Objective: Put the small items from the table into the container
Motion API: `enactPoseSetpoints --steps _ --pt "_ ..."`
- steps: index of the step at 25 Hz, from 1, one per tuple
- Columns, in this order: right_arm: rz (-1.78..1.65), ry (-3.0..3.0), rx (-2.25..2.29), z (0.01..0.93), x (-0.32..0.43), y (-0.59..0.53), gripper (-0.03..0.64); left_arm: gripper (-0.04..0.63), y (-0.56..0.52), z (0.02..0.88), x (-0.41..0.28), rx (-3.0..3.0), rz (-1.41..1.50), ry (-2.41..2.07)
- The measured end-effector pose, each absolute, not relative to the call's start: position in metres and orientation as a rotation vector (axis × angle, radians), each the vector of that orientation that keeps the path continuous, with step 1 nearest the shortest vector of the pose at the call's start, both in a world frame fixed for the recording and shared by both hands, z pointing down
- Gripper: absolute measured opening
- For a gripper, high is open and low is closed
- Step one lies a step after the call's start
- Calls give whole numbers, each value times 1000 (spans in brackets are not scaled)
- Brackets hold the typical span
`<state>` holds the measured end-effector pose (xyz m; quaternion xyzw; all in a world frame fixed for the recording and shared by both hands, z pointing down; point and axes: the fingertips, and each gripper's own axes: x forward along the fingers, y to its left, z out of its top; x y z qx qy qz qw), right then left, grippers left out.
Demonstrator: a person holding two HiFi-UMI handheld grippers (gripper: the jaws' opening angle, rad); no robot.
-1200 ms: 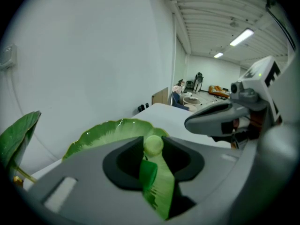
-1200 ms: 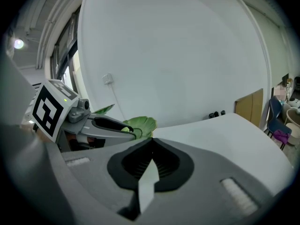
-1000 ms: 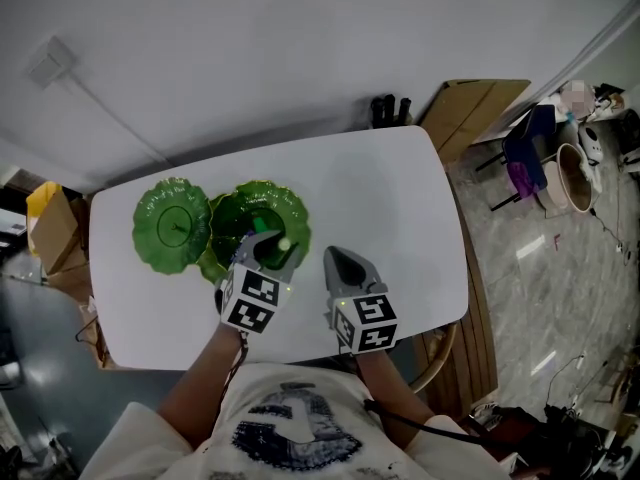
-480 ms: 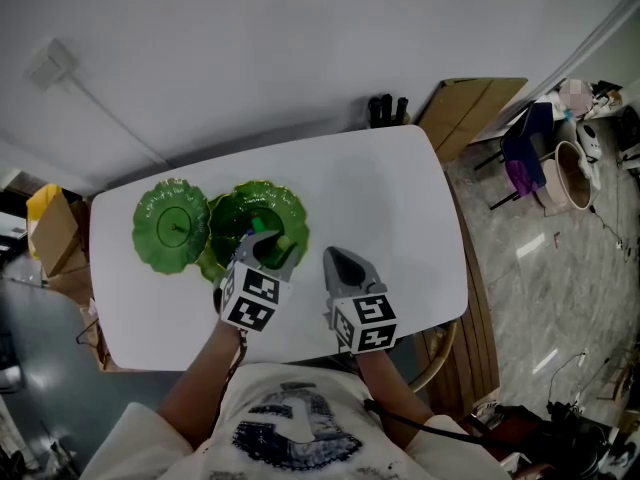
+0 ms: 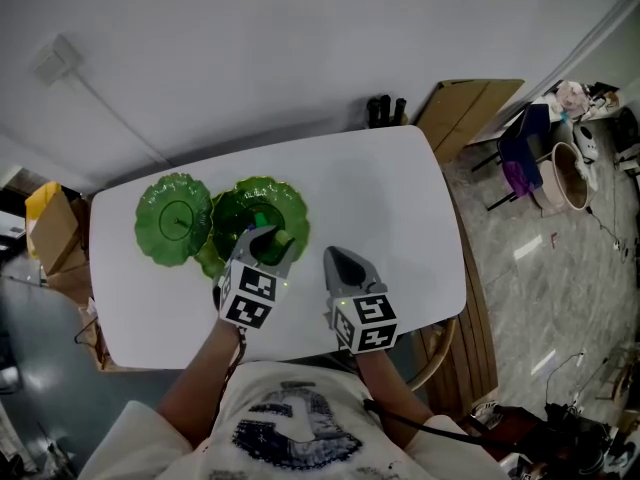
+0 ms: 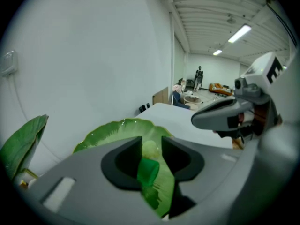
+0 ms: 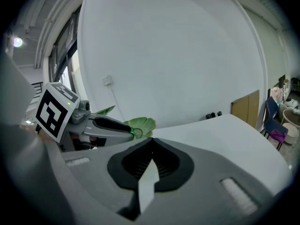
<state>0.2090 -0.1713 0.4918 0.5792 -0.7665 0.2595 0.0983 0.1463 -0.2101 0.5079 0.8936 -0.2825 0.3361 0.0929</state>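
Your left gripper is closed on a small green piece, which fills the gap between the jaws and sits just behind their tips. The gripper is angled down over the near part of a leaf-shaped green dish, so the piece hangs above the dish's inside and does not rest on the counter. A pale green ball shows just past the jaw tips. It appears to lie in that same dish, though you cannot tell from these views whether it touches the green piece.

Your right gripper has its jaws fully together with nothing between them. It hovers over bare counter just to the right of the left gripper, clear of the dish.

A second green dish of the same scalloped shape sits just to the left of the first, their edges meeting or overlapping. Both dishes stand on the left half of the counter, and its right half carries nothing.
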Motion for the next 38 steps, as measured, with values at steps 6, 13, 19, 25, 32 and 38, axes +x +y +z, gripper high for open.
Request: enactPoseSetpoints --steps 6,13,19,25,32,38 --pt "751 -2272 1715 485 204 -162 -1 115 -209 501 133 2655 969 -895" --pt "719 -2296 1700 478 192 -144 0 115 -189 493 116 2646 913 -952" --pt "689 -2335 1671 469 182 -132 -1 115 -174 486 98 2621 886 -1024" --pt "682 -2388 1627 463 165 -122 0 115 -155 474 74 2580 824 -1100" --pt "686 -2458 1552 456 131 -108 -2 115 -130 457 35 2567 736 -1203" --pt "681 -2478 1483 456 98 -100 -2 115 -116 460 -1 2525 741 -1252"
